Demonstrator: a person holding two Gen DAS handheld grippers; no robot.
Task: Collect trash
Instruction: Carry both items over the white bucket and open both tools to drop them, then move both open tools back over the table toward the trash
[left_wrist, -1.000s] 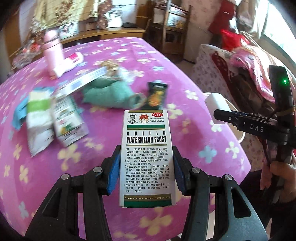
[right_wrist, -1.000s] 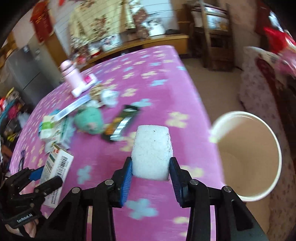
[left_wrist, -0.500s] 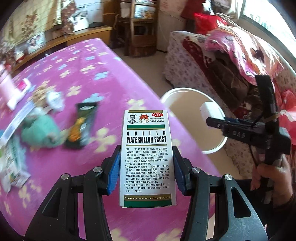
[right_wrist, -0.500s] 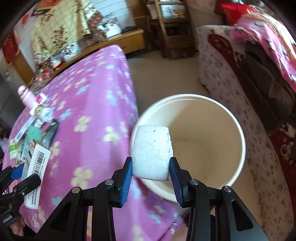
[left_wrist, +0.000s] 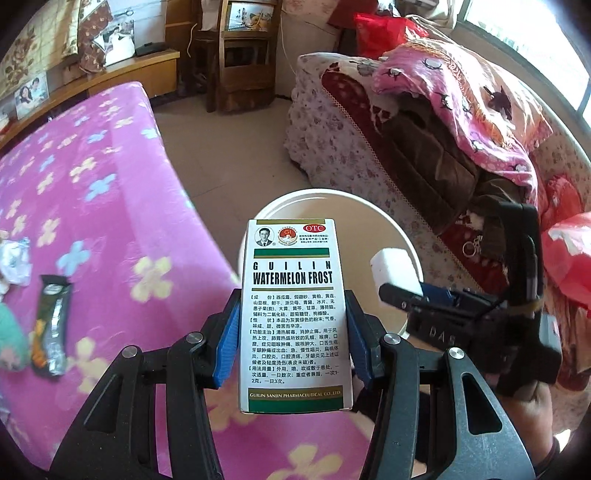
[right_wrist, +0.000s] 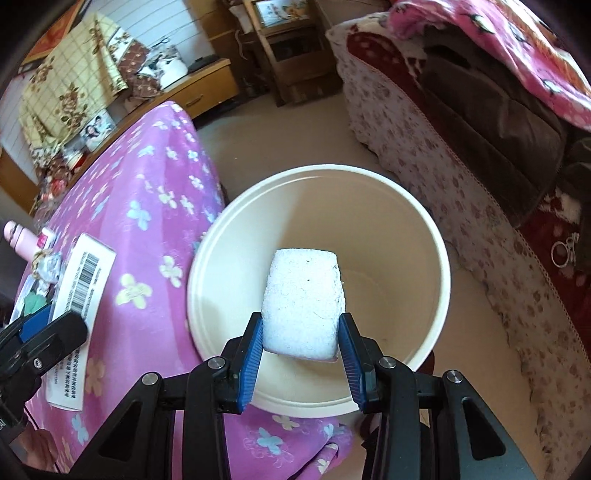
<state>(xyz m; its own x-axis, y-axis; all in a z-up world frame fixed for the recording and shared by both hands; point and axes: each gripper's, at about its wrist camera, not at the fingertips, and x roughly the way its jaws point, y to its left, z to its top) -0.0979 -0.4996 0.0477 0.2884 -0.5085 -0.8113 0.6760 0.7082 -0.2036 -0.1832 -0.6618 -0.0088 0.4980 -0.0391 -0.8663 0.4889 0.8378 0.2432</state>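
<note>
Your right gripper (right_wrist: 301, 341) is pinching a light, crumbly white foam block (right_wrist: 303, 304) by its sides above the cream plastic bin (right_wrist: 439, 266); your left gripper (left_wrist: 291, 345) is clamping a stiff, crushable white-and-green cardboard medicine box (left_wrist: 293, 314) near its rim.

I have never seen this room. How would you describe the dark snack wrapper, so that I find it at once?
Start at the table with the pink flowered cloth, left of the cream bucket. The snack wrapper lies flat on that cloth near its left side, between a teal soft lump and crumpled white paper. It alone is long, narrow and black, with a silver and orange print.
</note>
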